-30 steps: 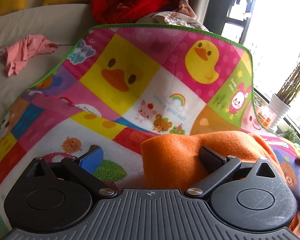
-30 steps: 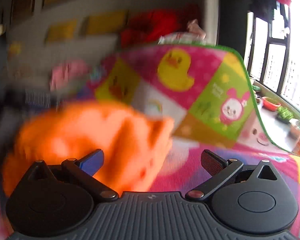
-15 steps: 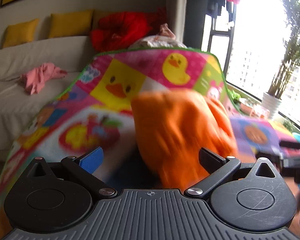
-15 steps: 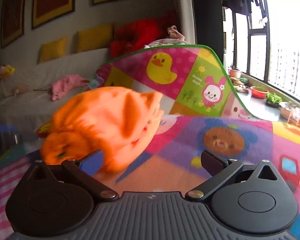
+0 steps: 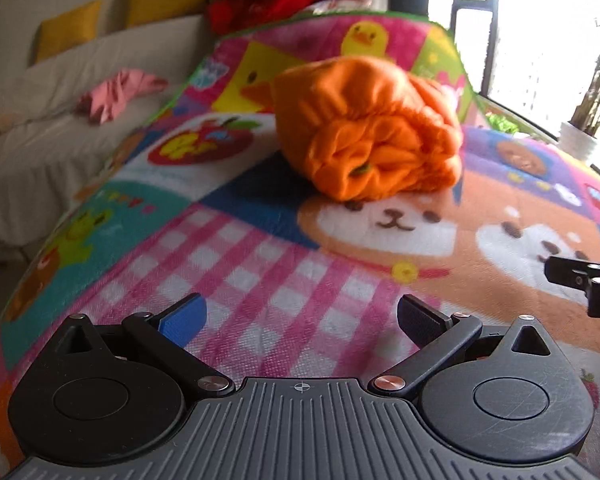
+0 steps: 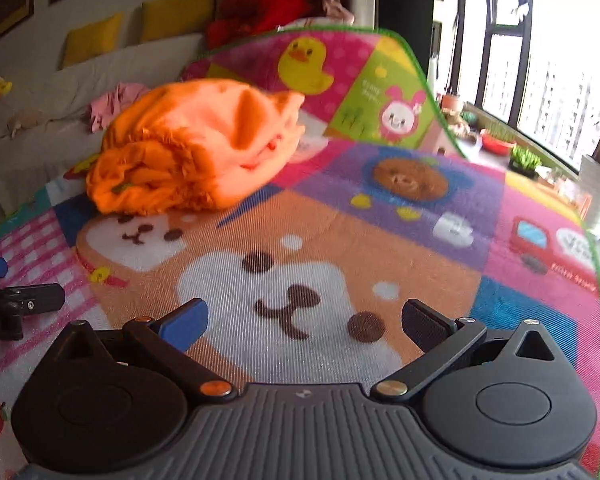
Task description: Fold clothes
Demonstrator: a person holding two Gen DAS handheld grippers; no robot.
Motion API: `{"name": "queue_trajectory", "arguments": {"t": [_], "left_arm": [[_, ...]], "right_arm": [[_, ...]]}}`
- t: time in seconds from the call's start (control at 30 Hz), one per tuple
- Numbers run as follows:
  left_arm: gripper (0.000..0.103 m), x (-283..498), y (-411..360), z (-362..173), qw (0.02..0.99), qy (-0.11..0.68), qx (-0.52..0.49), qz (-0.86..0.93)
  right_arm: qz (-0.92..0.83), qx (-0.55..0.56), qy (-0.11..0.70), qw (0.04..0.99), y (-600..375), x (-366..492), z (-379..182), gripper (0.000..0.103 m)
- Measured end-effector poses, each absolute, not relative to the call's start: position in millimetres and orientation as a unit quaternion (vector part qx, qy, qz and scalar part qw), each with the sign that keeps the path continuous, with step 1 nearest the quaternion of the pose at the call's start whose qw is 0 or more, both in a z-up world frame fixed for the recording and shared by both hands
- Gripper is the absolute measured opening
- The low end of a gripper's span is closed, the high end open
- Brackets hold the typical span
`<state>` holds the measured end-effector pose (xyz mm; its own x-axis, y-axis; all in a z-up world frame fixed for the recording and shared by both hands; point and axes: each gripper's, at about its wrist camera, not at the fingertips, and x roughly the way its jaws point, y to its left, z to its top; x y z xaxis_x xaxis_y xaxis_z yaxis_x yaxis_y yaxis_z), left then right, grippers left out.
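- The orange garment (image 5: 368, 128) lies bundled on the cartoon play mat (image 5: 260, 264), its near edge touching a printed bear face.
- The left gripper (image 5: 302, 318) hovers short of the garment, fingers spread wide, holding nothing.
- The right gripper (image 6: 304, 322) (equally wide apart, also empty) sits beside it, nearer the window (image 6: 560, 60).

The left gripper (image 5: 302, 316) is built of black plastic, with a ribbed grey body and two round black hubs. One finger is tipped by a blue pad (image 5: 183, 314), the other by a black pad (image 5: 419, 319). Silver screws are seen on its linkage; on the right gripper (image 6: 304, 320), one orange.
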<state>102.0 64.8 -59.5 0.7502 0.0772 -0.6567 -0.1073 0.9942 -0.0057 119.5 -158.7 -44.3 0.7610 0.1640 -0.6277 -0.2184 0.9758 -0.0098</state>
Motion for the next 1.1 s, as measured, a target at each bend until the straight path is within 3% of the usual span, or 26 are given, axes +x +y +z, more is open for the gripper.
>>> {"name": "queue_trajectory", "arguments": {"t": [0.2,1.1], "left_arm": [[0.103,102.5,64.7,-61.9,0.934,0.353,-0.018,0.052],[0.103,103.0,65.8,-60.9,0.935,0.350,-0.022,0.047]], "right_arm": [[0.098,-0.035,0.363,0.926,-160.1,129.9,-50.9,0.103],[0.125,-0.045,0.340,0.931,-160.7,128.1,-53.2,0.103]]}}
